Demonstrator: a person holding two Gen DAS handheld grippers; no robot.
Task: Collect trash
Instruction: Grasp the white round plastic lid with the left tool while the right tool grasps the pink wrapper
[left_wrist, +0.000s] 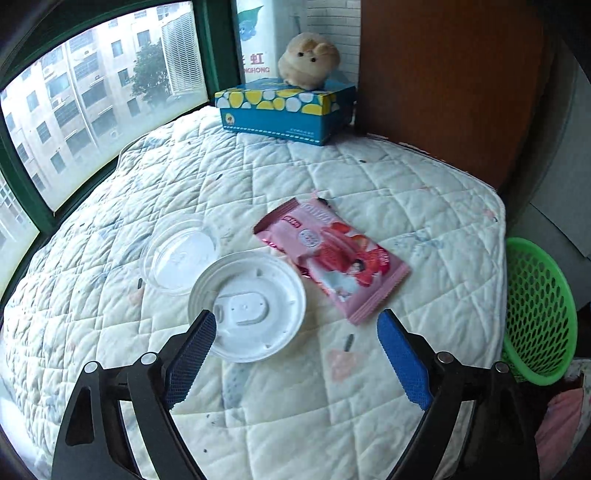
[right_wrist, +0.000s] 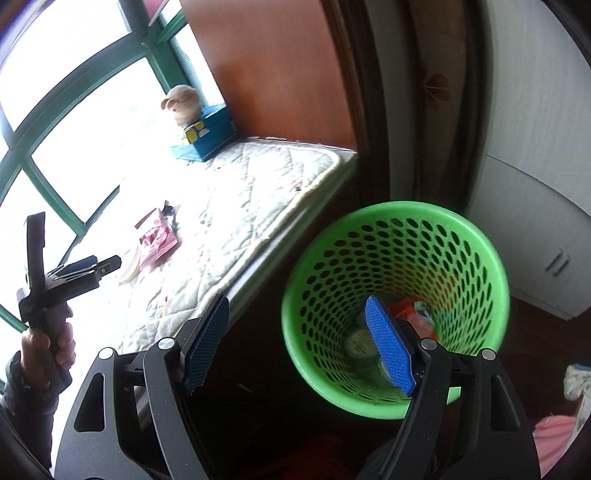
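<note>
Left gripper (left_wrist: 297, 325) spread wide, nothing between pads; angled down over quilted mattress (left_wrist: 369, 177). White plastic lid (left_wrist: 247, 308) directly ahead, near rim just past left fingertip, slightly left of jaw centreline. Clear shallow lid (left_wrist: 177, 256) beyond and left, overlapped by white one. Pink snack wrapper (left_wrist: 332, 258) ahead and right, long axis running diagonally from far-left to near-right, near corner close to right fingertip.

Right gripper (right_wrist: 295, 325) also apart and empty, held above green mesh basket (right_wrist: 395, 306) on floor beside mattress edge. Basket holds some items at bottom: orange wrapper, pale round piece; details unclear.

Judgement: left gripper nearer all three remaining pieces. White lid likely next pick; flat and round, so edge grip probably needed. Basket lies to right of mattress.
</note>
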